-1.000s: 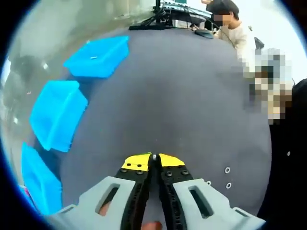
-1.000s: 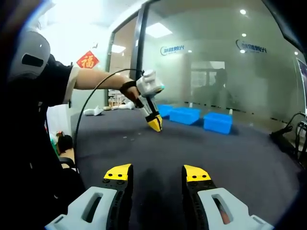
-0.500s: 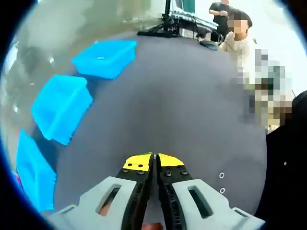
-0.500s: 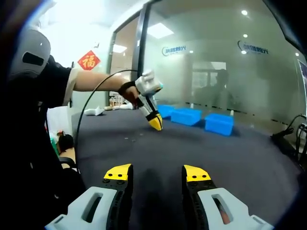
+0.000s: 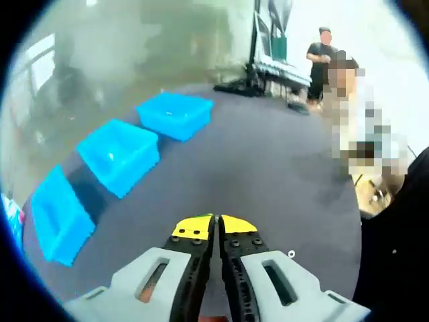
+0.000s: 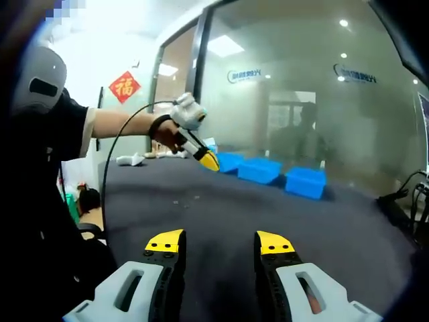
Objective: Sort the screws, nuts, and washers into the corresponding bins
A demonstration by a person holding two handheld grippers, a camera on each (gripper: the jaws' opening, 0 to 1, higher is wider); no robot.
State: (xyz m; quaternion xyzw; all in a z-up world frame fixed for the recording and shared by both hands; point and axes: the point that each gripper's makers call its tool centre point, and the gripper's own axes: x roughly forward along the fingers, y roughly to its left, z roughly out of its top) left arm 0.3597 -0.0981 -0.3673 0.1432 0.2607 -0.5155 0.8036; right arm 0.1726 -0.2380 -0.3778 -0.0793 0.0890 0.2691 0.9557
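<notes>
In the left gripper view the left tongs (image 5: 216, 227) have their yellow tips pressed together over the dark grey carpeted desk (image 5: 268, 174), with one small silver washer (image 5: 291, 253) lying just to their right and three blue plastic bins (image 5: 119, 155) in a row further off to the left. The right gripper view adds the right tongs (image 6: 221, 243) with jaws wide apart and empty, and beyond them the person's outstretched arm holding the left tongs tilted above the desk, with the bins behind them. Compared with a second ago, the left tongs are raised higher off the desk, and two of the washers have slipped out of their view.
</notes>
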